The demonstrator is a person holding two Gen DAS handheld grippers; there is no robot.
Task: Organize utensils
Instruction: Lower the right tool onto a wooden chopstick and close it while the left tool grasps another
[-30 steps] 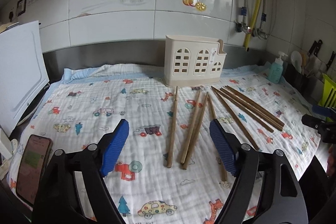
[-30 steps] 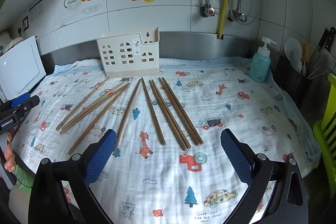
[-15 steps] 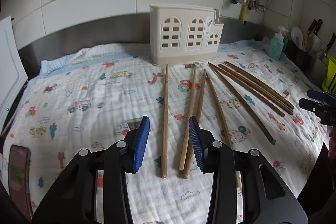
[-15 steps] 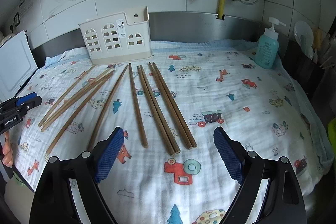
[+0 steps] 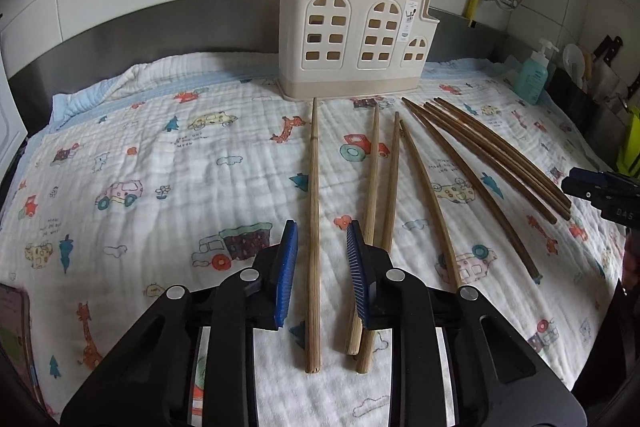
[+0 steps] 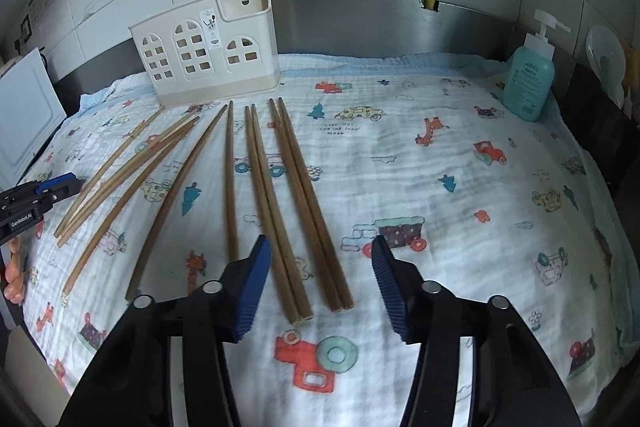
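Observation:
Several wooden chopsticks lie side by side on a cartoon-print cloth in front of a cream utensil holder [image 5: 352,39] with arched windows; the holder also shows in the right wrist view [image 6: 208,55]. My left gripper [image 5: 320,267] is open a little, its blue pads either side of the leftmost light chopstick [image 5: 314,211], not closed on it. My right gripper [image 6: 318,279] is open, straddling the near ends of the two pairs of darker chopsticks [image 6: 296,211]. Lighter chopsticks [image 6: 120,179] lie further left.
A teal soap bottle [image 6: 528,79] stands at the back right. A white board [image 6: 24,123] leans at the left. A phone [image 5: 12,331] lies on the cloth's near left edge. Dark containers [image 5: 580,95] and the tiled wall border the counter.
Both grippers have moved forward and down toward the chopsticks. The left jaws have narrowed around the leftmost chopstick; the right jaws have narrowed somewhat over the dark pairs.

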